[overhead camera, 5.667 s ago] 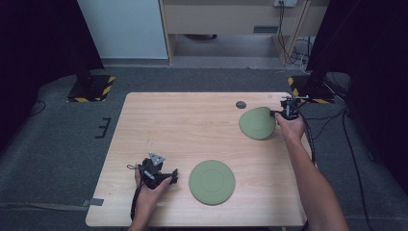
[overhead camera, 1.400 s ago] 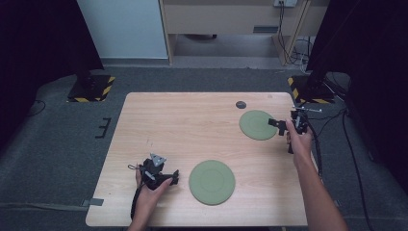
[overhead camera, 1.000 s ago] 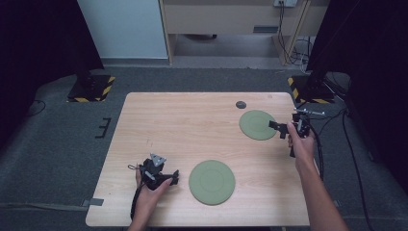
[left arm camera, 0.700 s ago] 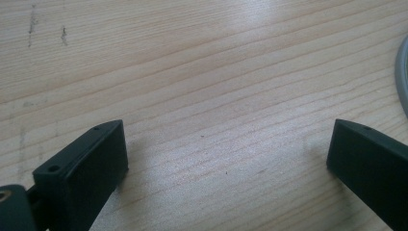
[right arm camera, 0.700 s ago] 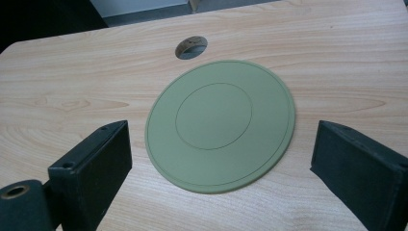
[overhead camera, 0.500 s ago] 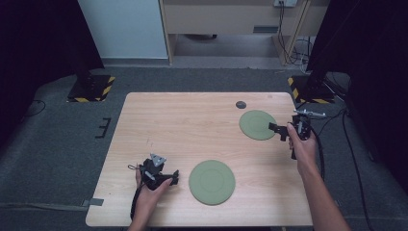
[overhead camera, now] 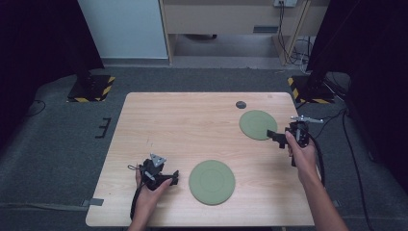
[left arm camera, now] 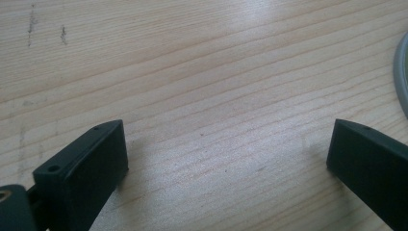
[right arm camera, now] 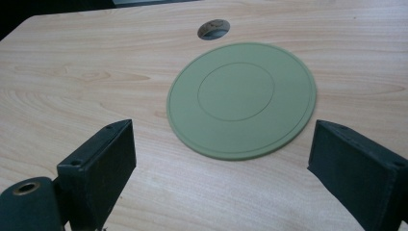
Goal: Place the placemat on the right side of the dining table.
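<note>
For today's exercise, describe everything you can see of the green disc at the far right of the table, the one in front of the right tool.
The green disc is round, flat, thin and matte sage green, perhaps rubbery, with a fine ring near its edge and a circle marked in the middle. It lies flat on the wooden table near the far right corner, close to a small dark round hole. The right tool stands open just short of it; nothing touches it.

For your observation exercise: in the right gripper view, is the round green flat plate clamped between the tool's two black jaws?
No: the round green flat plate lies on the table, beyond the right tool's open jaws.
</note>
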### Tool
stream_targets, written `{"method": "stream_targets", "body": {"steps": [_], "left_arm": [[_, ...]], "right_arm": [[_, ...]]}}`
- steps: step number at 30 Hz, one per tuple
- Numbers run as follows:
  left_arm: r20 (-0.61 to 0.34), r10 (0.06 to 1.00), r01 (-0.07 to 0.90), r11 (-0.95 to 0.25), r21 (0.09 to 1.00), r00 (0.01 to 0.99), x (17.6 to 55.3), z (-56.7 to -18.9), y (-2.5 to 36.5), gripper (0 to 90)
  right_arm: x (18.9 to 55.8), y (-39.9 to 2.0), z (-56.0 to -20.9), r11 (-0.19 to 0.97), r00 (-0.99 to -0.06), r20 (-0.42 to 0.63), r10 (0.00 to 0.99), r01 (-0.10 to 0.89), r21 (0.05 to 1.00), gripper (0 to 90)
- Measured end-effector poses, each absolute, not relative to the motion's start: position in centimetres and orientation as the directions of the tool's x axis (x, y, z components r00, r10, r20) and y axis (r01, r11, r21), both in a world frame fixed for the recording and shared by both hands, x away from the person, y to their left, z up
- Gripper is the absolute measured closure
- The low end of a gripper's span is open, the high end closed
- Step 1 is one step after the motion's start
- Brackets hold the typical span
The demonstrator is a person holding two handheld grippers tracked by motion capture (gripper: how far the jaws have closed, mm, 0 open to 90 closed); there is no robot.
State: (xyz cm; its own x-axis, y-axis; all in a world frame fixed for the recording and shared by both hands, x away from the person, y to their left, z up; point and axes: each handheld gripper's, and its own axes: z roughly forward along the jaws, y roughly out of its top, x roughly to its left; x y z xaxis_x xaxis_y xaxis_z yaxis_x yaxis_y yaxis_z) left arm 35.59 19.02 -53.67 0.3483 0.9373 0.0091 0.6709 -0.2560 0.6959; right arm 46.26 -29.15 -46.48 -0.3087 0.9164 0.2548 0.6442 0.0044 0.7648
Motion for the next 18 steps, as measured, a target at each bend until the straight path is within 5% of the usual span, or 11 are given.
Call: {"method": "stream_targets", "body": {"steps": [18], "left_arm": [[0.009,0.937,0.671,-0.256,0.696,0.348,35.6,-53.7,19.0,0.1]], "right_arm": [[43.4,-28.1,-48.6,0.116,-0.373,0.187,0.909,0.657,0.745,8.7]]}}
